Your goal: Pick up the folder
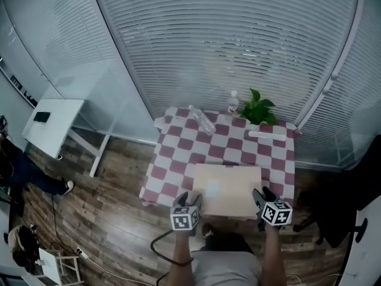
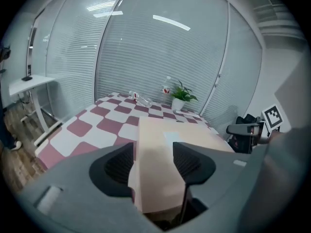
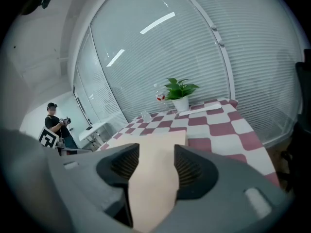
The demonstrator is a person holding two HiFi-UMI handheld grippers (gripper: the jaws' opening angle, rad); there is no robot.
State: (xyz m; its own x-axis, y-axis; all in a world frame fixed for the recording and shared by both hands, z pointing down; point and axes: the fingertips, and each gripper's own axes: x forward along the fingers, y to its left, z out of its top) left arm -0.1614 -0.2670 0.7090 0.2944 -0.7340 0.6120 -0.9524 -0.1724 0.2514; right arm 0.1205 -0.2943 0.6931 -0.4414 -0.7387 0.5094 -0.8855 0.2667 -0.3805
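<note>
A beige folder (image 1: 227, 189) lies flat on the red-and-white checked table (image 1: 178, 154), its near edge at the table's front edge. My left gripper (image 1: 190, 199) is at the folder's near left corner and my right gripper (image 1: 261, 196) at its near right corner. In the left gripper view the jaws stand apart, and the folder (image 2: 160, 144) shows in the gap of the left gripper (image 2: 153, 163) without the pads pressing on it. The right gripper (image 3: 155, 169) is the same: its jaws stand apart with the folder (image 3: 160, 142) running between them.
At the table's far side stand a potted plant (image 1: 257, 109) and a water bottle (image 1: 233, 102); a clear bottle (image 1: 202, 121) lies on its side and a white strip (image 1: 268, 135) lies near the plant. A white side table (image 1: 53, 124) is at the left, a black chair (image 1: 333, 213) at the right.
</note>
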